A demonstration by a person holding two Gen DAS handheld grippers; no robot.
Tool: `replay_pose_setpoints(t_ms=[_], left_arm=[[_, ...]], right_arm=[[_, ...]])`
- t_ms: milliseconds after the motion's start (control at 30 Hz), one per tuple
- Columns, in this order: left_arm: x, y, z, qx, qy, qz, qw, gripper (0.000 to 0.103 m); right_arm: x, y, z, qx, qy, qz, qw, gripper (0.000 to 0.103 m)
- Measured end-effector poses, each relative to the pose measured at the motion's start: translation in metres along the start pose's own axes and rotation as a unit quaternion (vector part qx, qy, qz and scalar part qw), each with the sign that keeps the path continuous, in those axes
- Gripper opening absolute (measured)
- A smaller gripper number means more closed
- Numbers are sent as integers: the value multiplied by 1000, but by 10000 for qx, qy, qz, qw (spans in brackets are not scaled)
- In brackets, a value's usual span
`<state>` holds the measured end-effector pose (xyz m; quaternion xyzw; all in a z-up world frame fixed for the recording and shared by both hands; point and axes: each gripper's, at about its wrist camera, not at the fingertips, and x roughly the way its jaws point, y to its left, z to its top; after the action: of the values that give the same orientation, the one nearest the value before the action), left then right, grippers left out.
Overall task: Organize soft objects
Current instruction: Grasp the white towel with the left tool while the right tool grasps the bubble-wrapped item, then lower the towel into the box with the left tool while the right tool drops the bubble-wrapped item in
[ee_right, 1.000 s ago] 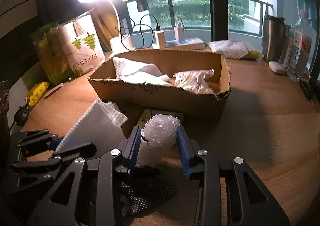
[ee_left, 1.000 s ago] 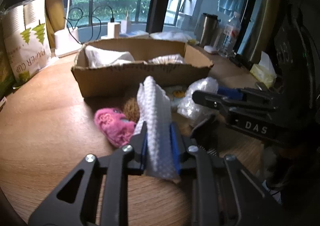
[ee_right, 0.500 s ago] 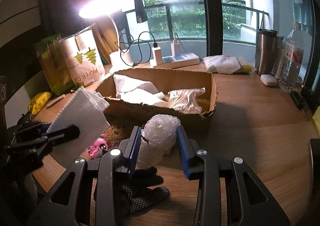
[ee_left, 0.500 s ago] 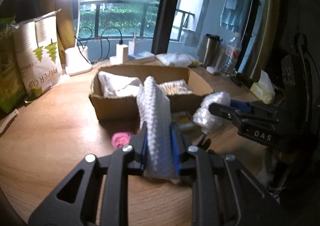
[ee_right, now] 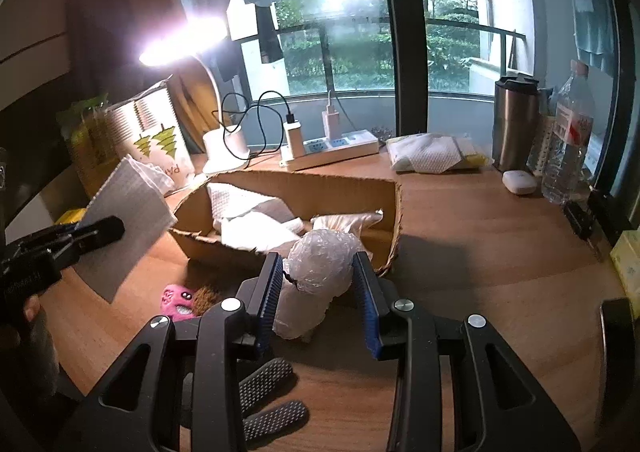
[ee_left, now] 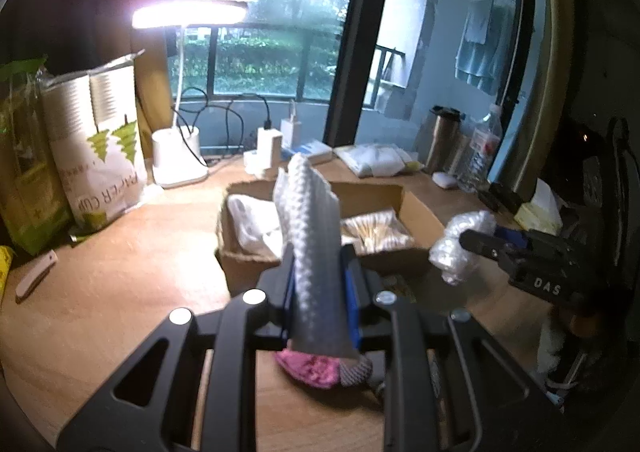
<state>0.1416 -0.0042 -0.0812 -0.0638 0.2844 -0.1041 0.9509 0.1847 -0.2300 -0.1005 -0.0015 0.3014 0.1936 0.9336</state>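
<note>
My left gripper [ee_left: 318, 292] is shut on a folded white dimpled cloth [ee_left: 314, 236], held upright above the table; the cloth also shows in the right wrist view [ee_right: 128, 220]. My right gripper [ee_right: 318, 292] is shut on a clear bubble-wrap bundle [ee_right: 316, 272], seen too in the left wrist view [ee_left: 460, 244]. Both are raised in front of the open cardboard box [ee_right: 348, 188] [ee_left: 416, 208], which holds white paper towels [ee_right: 248, 212] and a clear bag of sticks [ee_left: 374, 230]. A pink plush toy [ee_right: 176, 298] [ee_left: 310, 366] and a grey dotted glove [ee_right: 264, 392] lie on the table.
A lit desk lamp [ee_left: 180, 160], a paper cup bag [ee_left: 100, 148] and green bags stand at the back left. A power strip [ee_right: 332, 148], folded cloth pack [ee_right: 432, 152], steel tumbler [ee_right: 514, 120], water bottle [ee_right: 568, 140] and tissue pack [ee_left: 538, 212] sit behind and right.
Both grippers rose well above the table with their loads, so the box and the pink toy now lie farther below. Neither grip changed.
</note>
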Motion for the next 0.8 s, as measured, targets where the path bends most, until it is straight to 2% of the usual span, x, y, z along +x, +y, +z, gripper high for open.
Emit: replay_pose_setpoints(t_ms=[533, 800], left_arm=[[33, 22, 33, -79, -168, 204, 9996, 21], [72, 39, 34, -215, 97, 314, 9992, 21]], right_arm=[[24, -27, 24, 118, 4, -199, 9997, 38], [41, -33, 27, 143, 138, -224, 9996, 38]])
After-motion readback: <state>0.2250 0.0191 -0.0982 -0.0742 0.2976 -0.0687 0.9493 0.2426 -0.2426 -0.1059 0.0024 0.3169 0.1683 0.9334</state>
